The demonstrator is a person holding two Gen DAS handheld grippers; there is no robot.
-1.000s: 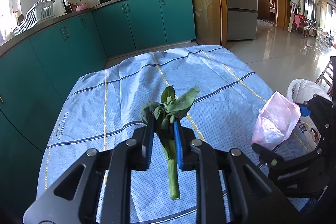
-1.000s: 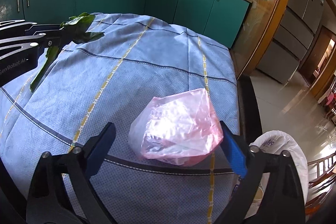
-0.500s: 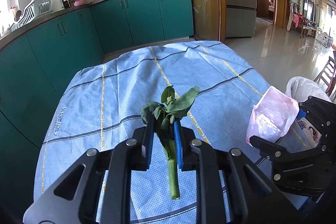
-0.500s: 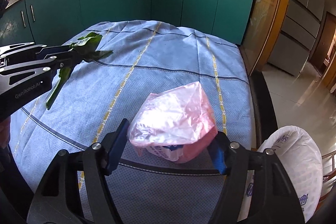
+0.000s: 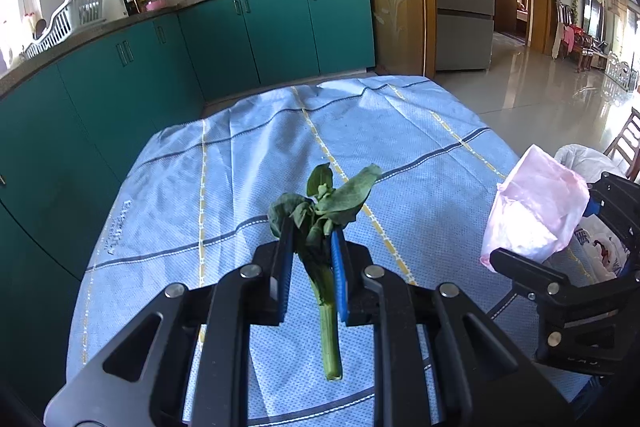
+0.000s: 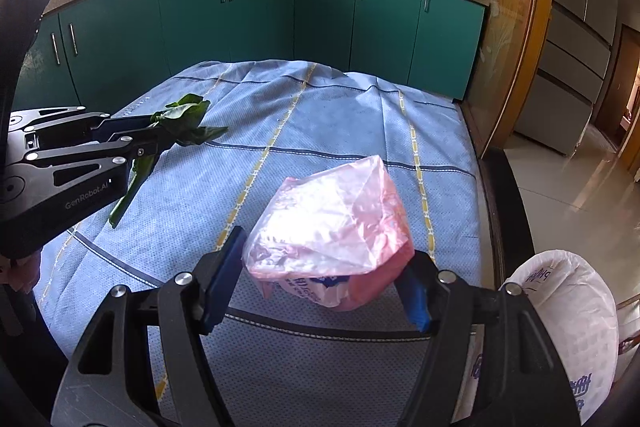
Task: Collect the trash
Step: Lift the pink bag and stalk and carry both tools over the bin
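My left gripper (image 5: 310, 239) is shut on a green leafy vegetable stalk (image 5: 320, 223) and holds it above the blue checked tablecloth (image 5: 248, 163); the stem hangs down between the fingers. The stalk also shows at the left of the right wrist view (image 6: 180, 121). My right gripper (image 6: 320, 271) is shut on a crumpled pink plastic bag (image 6: 332, 223) with something white with blue print inside, held over the table's near right edge. The bag also shows at the right of the left wrist view (image 5: 536, 211).
A white printed plastic bag (image 6: 560, 311) hangs open off the table's right side. Teal kitchen cabinets (image 5: 240, 27) run behind and to the left. A wooden glass door (image 6: 508, 27) and tiled floor lie to the right.
The right gripper has closed from wide open onto the pink bag and lifted it. The left gripper has kept its hold on the stalk and risen slightly.
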